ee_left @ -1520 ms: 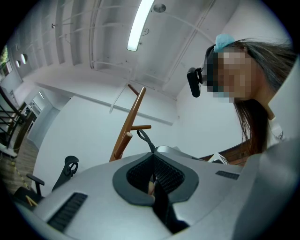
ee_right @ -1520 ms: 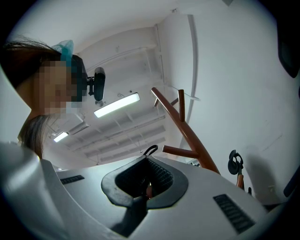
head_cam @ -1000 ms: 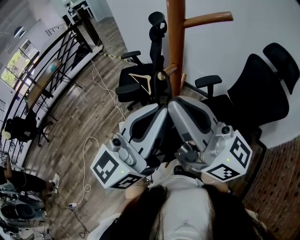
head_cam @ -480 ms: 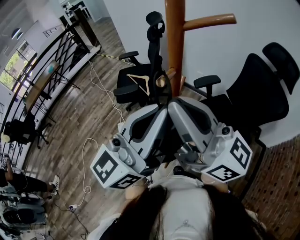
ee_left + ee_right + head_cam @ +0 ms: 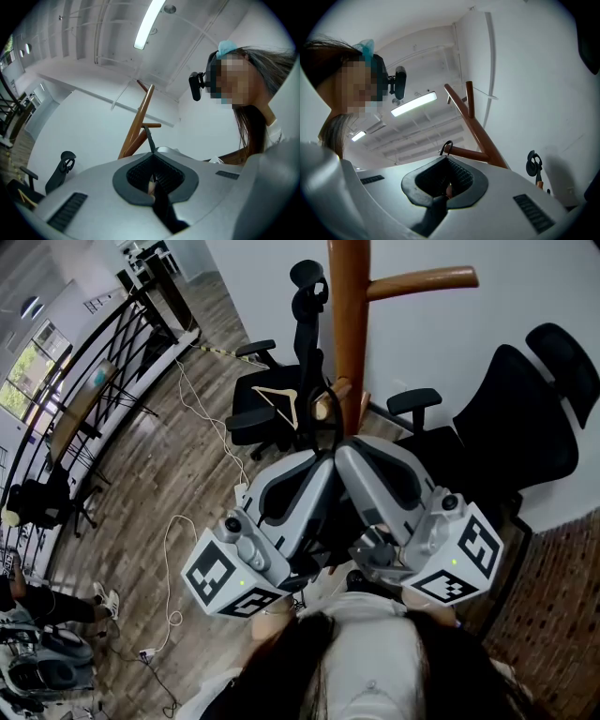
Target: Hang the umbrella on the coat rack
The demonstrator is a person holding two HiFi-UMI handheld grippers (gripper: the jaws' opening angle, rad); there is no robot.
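Umbrella, dark, is clamped in the closed jaws of the left claw and equally in those of the right claw. The two claws meet tip to tip. The umbrella's long axis runs from the claw tips back toward the person, between the claw bodies, and most of it is hidden. Its black strap points onward from the tips, and the loop sits at the end of a short peg of the wooden coat rack. Beside the pole are a wooden hanger and a black office chair. A second chair stands to the right. A white cable crosses the plank floor.
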